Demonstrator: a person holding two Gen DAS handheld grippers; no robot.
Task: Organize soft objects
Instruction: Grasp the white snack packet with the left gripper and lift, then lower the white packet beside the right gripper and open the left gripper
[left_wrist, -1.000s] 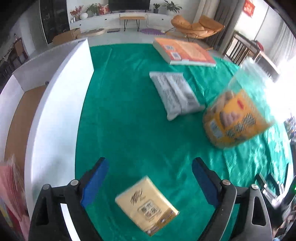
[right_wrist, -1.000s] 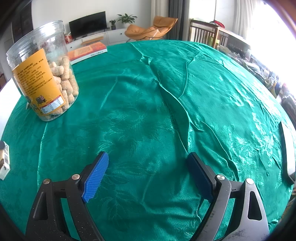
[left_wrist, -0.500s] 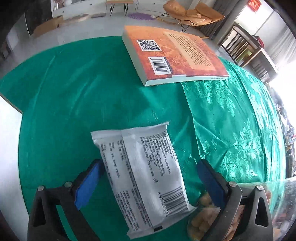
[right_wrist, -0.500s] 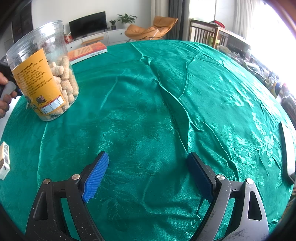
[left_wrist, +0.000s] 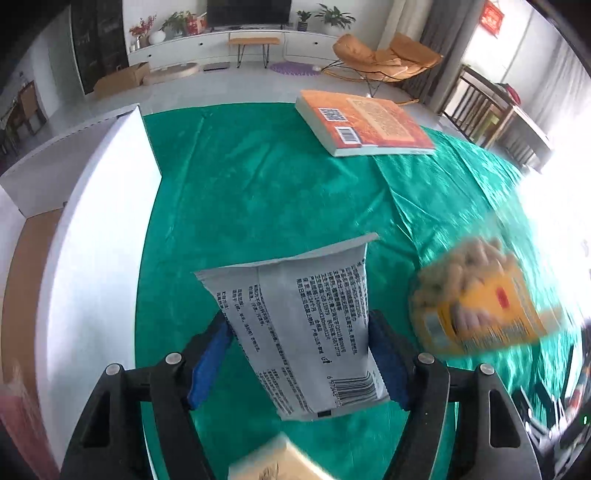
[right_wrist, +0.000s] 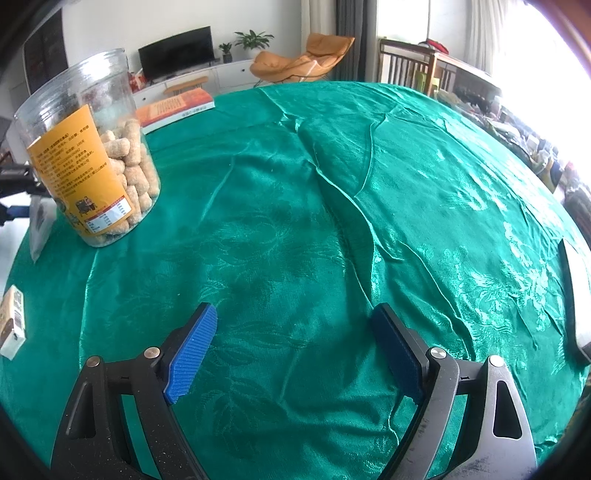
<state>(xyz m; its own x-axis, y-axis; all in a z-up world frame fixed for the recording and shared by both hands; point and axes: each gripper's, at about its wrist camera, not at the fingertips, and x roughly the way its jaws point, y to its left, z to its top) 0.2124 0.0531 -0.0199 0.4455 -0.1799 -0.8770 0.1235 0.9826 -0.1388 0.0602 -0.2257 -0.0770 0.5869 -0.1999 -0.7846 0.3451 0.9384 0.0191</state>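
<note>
- Left wrist view: your left gripper (left_wrist: 299, 354) is clamping the grey tissue pack (left_wrist: 301, 332) between its blue pads, which have just been closing onto it. The pack is sticking up out of the fingers, seemingly lifted off the green tablecloth (left_wrist: 258, 192), though blur makes that hard to confirm.
- You are in the pick-up step. Next you are likely carrying the pack to the white box (left_wrist: 99, 229) left of the fingers, which calls for a steady squeeze on soft wrapping.
- A yellow pack (left_wrist: 273, 461) is lying just below the fingers; the snack jar (left_wrist: 476, 299) is blurring at their right.
- Right wrist view: your right gripper (right_wrist: 295, 350) is hanging wide apart and empty over bare cloth, with the jar far off to the fingers' upper left.
</note>
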